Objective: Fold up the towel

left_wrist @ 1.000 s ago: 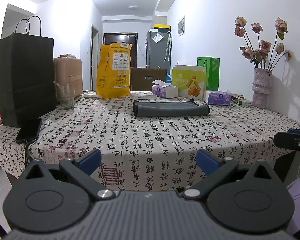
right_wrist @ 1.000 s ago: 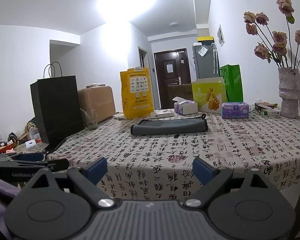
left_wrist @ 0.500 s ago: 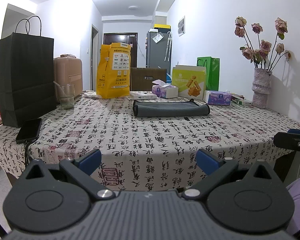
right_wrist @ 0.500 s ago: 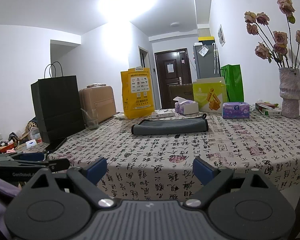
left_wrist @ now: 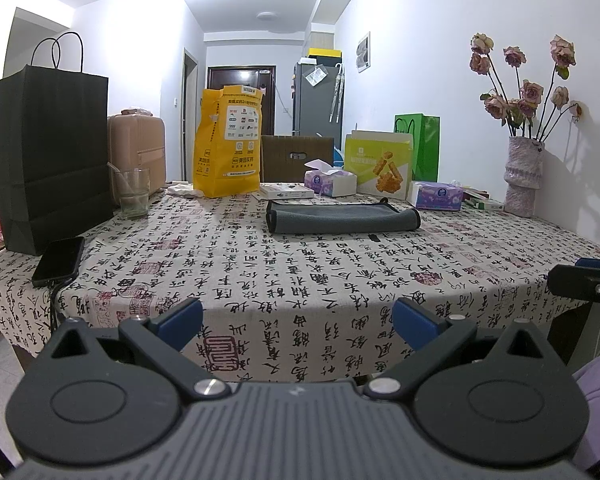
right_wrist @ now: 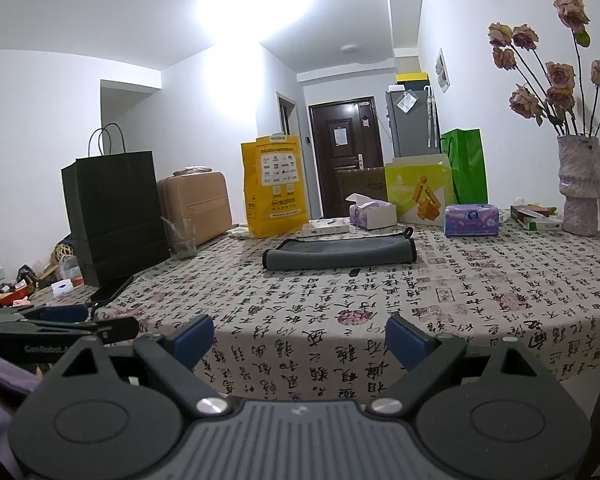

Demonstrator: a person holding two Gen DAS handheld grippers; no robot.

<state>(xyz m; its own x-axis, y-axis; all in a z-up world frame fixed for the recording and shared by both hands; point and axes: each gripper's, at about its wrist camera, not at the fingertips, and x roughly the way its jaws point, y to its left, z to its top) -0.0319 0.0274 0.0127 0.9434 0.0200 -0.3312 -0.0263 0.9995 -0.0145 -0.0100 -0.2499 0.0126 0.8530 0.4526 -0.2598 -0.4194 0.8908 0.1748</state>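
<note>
Nothing has moved between the earlier pictures and this one: both tongs and everything on the cloth sit as they did.

From the left wrist view, the left tongs [left_wrist: 296, 316] hang released, blue pads spread wide with nothing between them, held off the near edge of the surface [left_wrist: 260, 280]. The grey towel [left_wrist: 342, 219] lies well ahead toward the far side, already doubled into a long flat band, with a small dark loop at its right end. A phone [left_wrist: 58, 261] lies at the left edge near a black paper bag [left_wrist: 52, 152].

From the right wrist view, the right tongs [right_wrist: 300, 336] are likewise spread and empty, also short of the surface [right_wrist: 480, 300], and the towel [right_wrist: 340, 253] lies apart from them, in front of the tissue box [right_wrist: 372, 214].

By my reading the fold is either finished or paused before a further fold, with the tongs drawn back. A next fold would call for reaching across, pinching both corners of one short end, and carrying them over to meet the other end evenly.
</note>
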